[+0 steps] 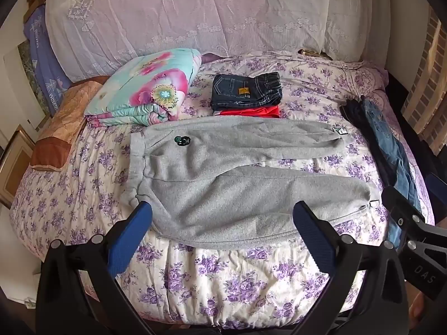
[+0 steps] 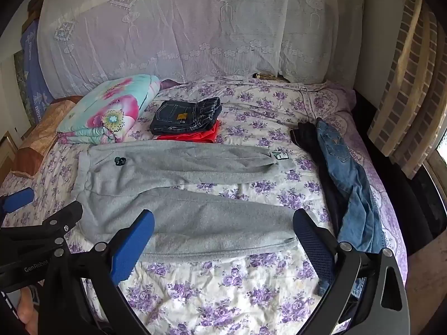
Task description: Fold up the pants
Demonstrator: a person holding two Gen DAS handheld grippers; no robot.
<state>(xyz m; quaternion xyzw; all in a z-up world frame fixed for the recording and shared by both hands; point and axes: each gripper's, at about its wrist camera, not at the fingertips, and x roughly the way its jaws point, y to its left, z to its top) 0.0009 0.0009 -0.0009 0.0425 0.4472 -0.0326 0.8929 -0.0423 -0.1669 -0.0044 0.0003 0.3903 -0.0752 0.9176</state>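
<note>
Grey sweatpants (image 1: pixel 223 173) lie spread flat on the bed, waistband to the left, both legs pointing right with a gap between them. They also show in the right wrist view (image 2: pixel 181 195). My left gripper (image 1: pixel 222 217) is open and empty, hovering over the near leg close to the waist end. My right gripper (image 2: pixel 223 226) is open and empty, over the near leg toward its cuff. Each gripper shows at the edge of the other's view.
A floral bedspread (image 1: pixel 223 276) covers the bed. Folded dark jeans (image 1: pixel 247 89) sit on a red garment (image 1: pixel 251 110) behind the sweatpants. A folded flowered quilt (image 1: pixel 145 89) lies at back left. Blue jeans (image 2: pixel 349 184) and a dark garment (image 2: pixel 307 136) lie at the right edge.
</note>
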